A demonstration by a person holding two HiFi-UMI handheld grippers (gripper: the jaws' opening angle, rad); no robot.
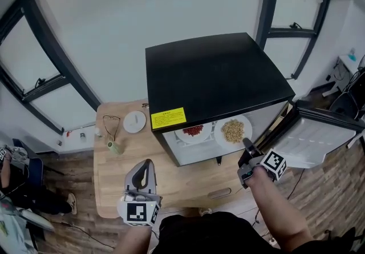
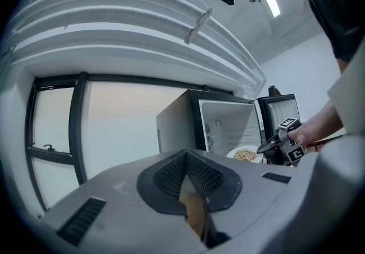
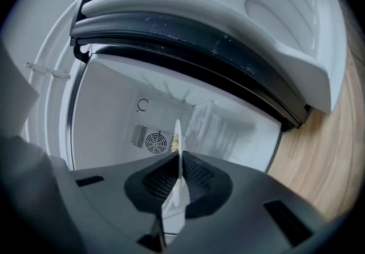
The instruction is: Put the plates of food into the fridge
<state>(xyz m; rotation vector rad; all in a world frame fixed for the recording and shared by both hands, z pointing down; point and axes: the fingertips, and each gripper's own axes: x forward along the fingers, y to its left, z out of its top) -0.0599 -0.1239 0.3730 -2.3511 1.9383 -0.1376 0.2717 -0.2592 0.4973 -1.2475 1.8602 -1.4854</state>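
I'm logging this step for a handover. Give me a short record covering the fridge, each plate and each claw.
fridge: black fridge on the wooden table, door open
plate 1: plate of red food, inside the fridge
plate 2: plate of beige food, at the fridge opening
right: right claw shut on the beige plate's rim
left: left claw shut, empty, over the table

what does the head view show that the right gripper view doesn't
Only the head view: the wooden table, the plate of red food in the fridge, and the left gripper. Only the right gripper view: the fan grille on the fridge's back wall. Both: the open fridge, its door, and the plate of grains clamped in the right gripper.
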